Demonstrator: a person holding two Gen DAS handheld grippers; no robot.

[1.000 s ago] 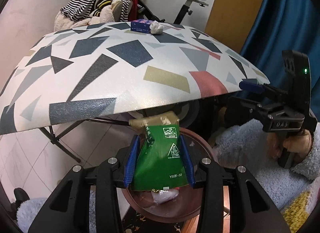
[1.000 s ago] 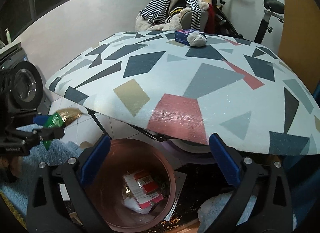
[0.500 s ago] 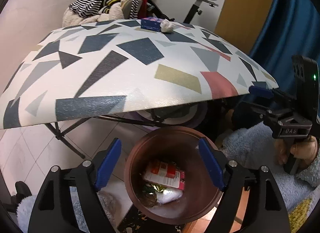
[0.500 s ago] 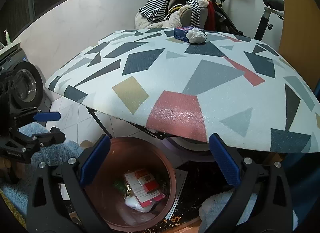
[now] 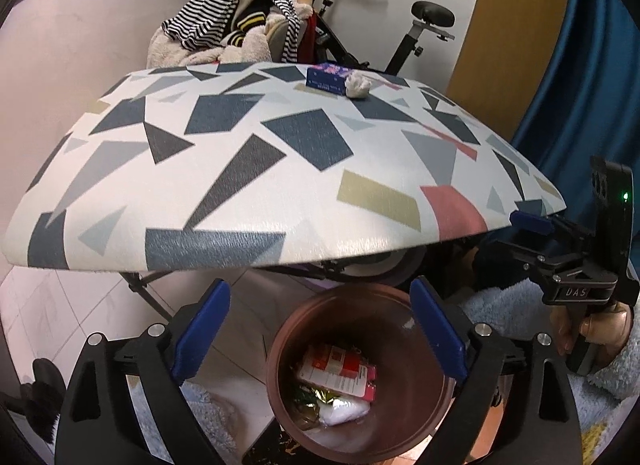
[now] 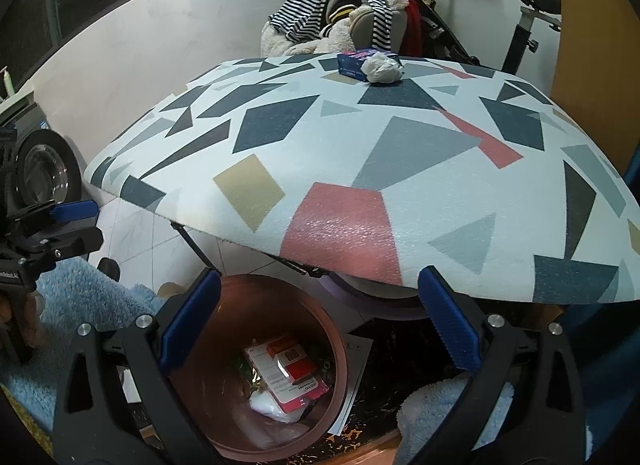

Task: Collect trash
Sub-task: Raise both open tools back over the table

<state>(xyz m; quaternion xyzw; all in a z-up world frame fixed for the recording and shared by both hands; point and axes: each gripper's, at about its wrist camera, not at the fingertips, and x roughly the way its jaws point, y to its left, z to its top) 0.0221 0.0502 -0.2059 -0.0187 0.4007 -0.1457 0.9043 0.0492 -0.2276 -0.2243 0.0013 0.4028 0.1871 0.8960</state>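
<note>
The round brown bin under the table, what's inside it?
Inside the round brown bin: a red-and-white packet, a crumpled white wad and a shiny green-gold wrapper. Whatever lies beneath them is covered.

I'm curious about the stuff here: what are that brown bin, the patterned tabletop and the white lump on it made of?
The brown bin looks like smooth moulded plastic; its inner wall carries a soft sheen. The tabletop seems covered in wipeable vinyl or laminate with a fine grain that glints at the edge, though it could be coated cloth. The white lump looks like crumpled tissue or thin paper, matte and creased.
</note>
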